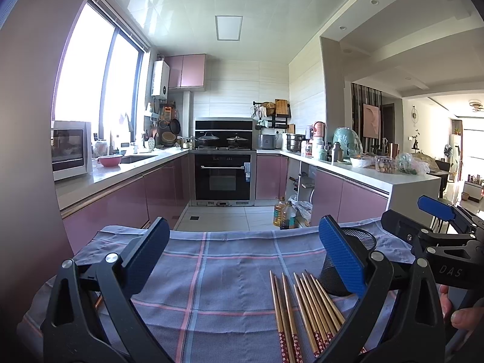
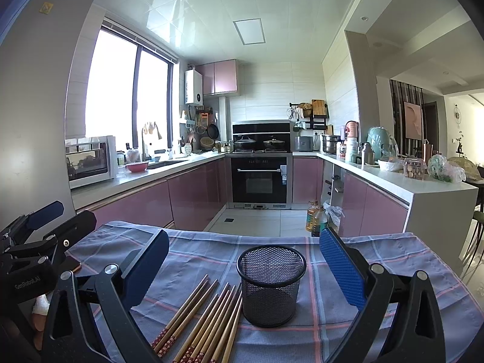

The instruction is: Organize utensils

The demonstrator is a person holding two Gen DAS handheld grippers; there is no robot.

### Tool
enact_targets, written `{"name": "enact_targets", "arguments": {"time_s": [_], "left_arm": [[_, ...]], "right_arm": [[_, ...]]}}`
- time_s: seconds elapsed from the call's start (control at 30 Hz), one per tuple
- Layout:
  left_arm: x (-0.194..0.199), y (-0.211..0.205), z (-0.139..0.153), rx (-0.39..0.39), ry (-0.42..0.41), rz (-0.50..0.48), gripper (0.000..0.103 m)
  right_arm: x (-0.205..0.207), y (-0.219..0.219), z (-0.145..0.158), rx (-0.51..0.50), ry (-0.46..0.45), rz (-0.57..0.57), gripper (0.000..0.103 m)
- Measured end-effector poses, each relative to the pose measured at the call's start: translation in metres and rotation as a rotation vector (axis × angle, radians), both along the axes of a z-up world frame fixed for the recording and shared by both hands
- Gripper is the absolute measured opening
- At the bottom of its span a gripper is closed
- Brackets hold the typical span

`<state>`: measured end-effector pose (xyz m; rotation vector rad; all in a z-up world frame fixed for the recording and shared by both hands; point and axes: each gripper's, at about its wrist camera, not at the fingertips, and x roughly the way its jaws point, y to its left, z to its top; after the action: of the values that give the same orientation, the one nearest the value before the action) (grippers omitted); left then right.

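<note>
Several bamboo chopsticks with red patterned ends lie side by side on a blue checked cloth. A black mesh holder stands upright just right of the chopsticks and looks empty. My left gripper hovers open over the cloth, its right finger partly hiding the mesh holder. My right gripper is open too, with the holder between its spread fingers but untouched. Each gripper shows at the edge of the other's view: the right gripper, the left gripper.
The cloth covers a table whose far edge drops to a tiled floor. Oil bottles stand on the floor past that edge. Pink cabinets and worktops line both sides, an oven sits at the back. A person's fingers show at lower right.
</note>
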<state>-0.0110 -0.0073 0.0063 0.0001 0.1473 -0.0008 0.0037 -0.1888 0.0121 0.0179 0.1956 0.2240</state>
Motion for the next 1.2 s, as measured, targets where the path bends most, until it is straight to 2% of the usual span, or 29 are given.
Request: {"name": "enact_targets", "arguments": {"time_s": [1.2], "left_arm": [[0.0,-0.0027,0.0021,-0.003,0.016,0.0,0.097]], "right_arm": [[0.0012,-0.0013,-0.0013,0.004,0.01,0.001,0.096]]}}
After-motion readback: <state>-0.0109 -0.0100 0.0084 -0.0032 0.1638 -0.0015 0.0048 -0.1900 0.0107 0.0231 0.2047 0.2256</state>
